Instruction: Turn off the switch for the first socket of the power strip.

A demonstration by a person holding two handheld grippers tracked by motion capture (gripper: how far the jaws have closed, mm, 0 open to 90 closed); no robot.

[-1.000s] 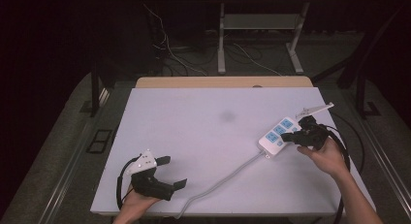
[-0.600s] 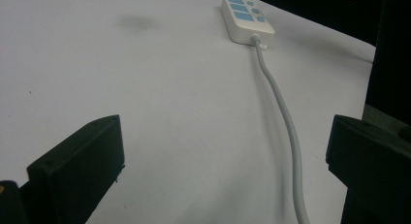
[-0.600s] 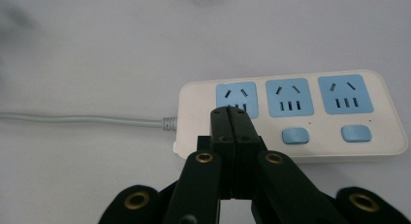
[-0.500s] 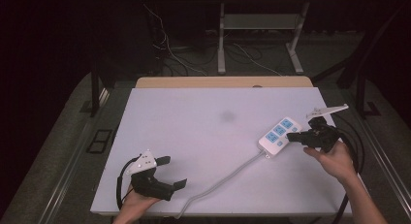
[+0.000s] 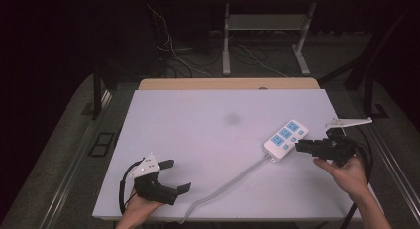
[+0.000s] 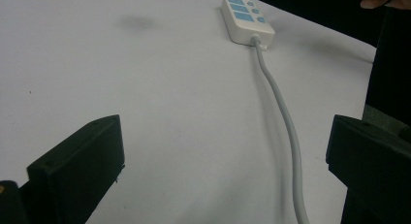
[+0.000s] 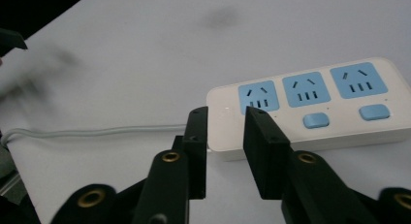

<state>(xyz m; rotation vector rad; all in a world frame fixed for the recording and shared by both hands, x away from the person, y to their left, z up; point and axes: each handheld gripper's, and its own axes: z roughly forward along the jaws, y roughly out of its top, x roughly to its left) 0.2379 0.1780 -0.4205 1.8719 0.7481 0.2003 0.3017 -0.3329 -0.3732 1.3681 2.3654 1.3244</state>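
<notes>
the power strip (image 5: 287, 140) lies flat on the right part of the white table (image 5: 198, 140), set at a slant, its far end toward the table's right edge and its cord end toward the middle. it is a white plastic bar with rounded corners, three light-blue socket plates in a row and small blue buttons beside them; in the right gripper view two buttons (image 7: 315, 120) are plain to see. its grey cord (image 5: 225, 186) leaves the near end and curves across the table to the front edge, slack and resting on the surface, so nothing pulls on the strip.

the right gripper (image 5: 300, 146) sits just beside the strip's near long side, low over the table, jaws narrowed to a small gap and holding nothing. in its own view the tips (image 7: 226, 115) line up with the end socket and the strip's edge, which reads as lining up to press or nudge that end, though i cannot tell whether they touch it.

the left gripper (image 5: 179, 176) rests at the front left, well apart from the strip, jaws spread wide and empty, probably parked out of the way, with the cord running past it.
</notes>
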